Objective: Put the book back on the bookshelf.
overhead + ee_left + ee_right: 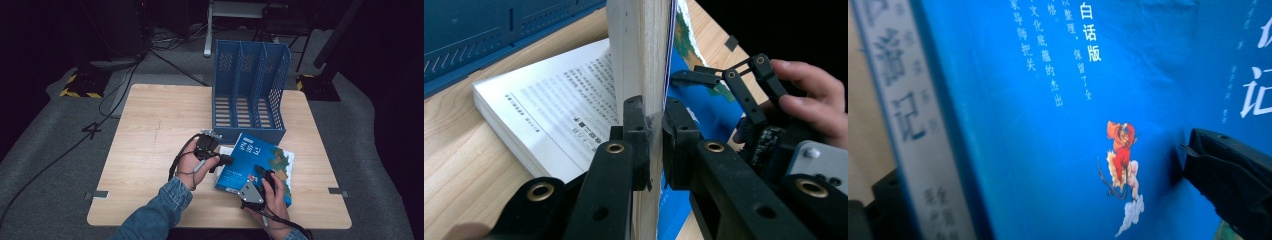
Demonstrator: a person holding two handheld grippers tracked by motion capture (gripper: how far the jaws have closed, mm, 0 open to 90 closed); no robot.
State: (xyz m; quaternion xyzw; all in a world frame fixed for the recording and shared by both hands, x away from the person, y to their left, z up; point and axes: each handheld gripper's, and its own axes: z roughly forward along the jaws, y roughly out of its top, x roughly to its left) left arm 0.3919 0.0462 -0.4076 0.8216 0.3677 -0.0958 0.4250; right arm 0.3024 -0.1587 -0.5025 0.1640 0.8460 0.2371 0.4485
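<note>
High view: your left gripper (226, 160) sits w/ its jaws pinched tight on the near-left edge of the blue book (255, 165), which lies tilted on the tabletop (150, 125). A second, open book (226, 150) shows as a pale strip just beyond the left gripper, under the blue one. Your right gripper (265, 176) rests on the blue cover, to the right of the left gripper & nearer you. The blue file rack (250, 90) stands just beyond both grippers, its front edge close to the blue book's far corner.

Left gripper view: jaws narrow, clamped on the blue book's (644, 60) page block & cover, held on edge between the pads. The open book (554, 110) lies flat to the left of the jaws, text up. Your right gripper (704, 75) is to the right, over the blue cover, jaws spread. File rack (484, 35) at upper left.

Right gripper view: jaws wide, nothing clamped; one fingertip (1228, 165) sits at right against the blue cover (1048, 125), the other at lower left by the spine. They've just been opening.
</note>
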